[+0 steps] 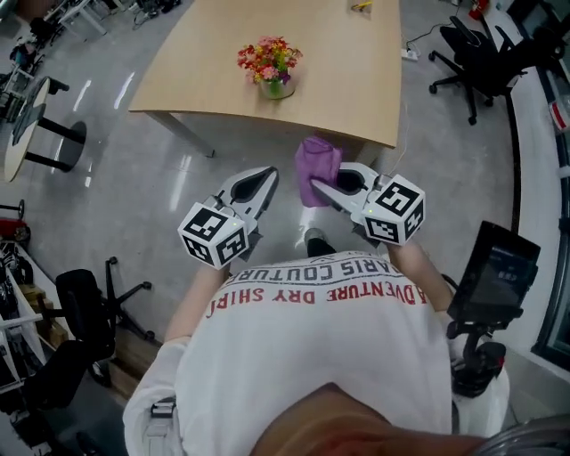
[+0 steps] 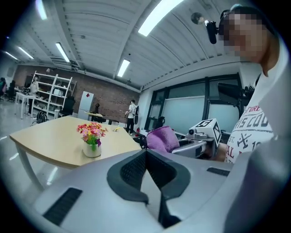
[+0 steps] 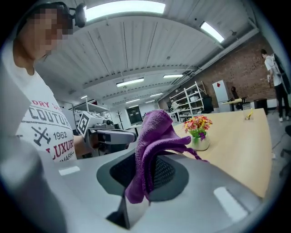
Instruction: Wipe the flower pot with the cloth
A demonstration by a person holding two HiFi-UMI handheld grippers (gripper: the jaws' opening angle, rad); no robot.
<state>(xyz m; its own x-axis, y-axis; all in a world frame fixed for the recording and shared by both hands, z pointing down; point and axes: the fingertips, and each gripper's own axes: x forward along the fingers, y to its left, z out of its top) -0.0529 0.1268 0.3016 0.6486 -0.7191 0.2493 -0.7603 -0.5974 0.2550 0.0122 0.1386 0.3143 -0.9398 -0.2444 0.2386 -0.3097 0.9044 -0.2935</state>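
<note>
The flower pot [image 1: 277,87], a small pale pot of red and pink flowers, stands near the front edge of a light wooden table [image 1: 347,80]. Both grippers are held in the air in front of the table, short of its edge. My right gripper [image 1: 319,185] is shut on a purple cloth [image 1: 318,167] that bunches up over its tips. In the right gripper view the cloth [image 3: 154,132] drapes between the jaws, with the pot [image 3: 200,143] beyond it. My left gripper [image 1: 270,175] is shut with nothing in it. Its view shows the pot [image 2: 92,149] on the table ahead to the left and the cloth [image 2: 161,139] to the right.
A small yellow item [image 1: 361,6] lies at the table's far side. Black office chairs [image 1: 476,58] stand at the right rear, a round table [image 1: 22,116] at the left. A black chair [image 1: 85,312] is near my left side and a stand with a screen [image 1: 494,272] at my right.
</note>
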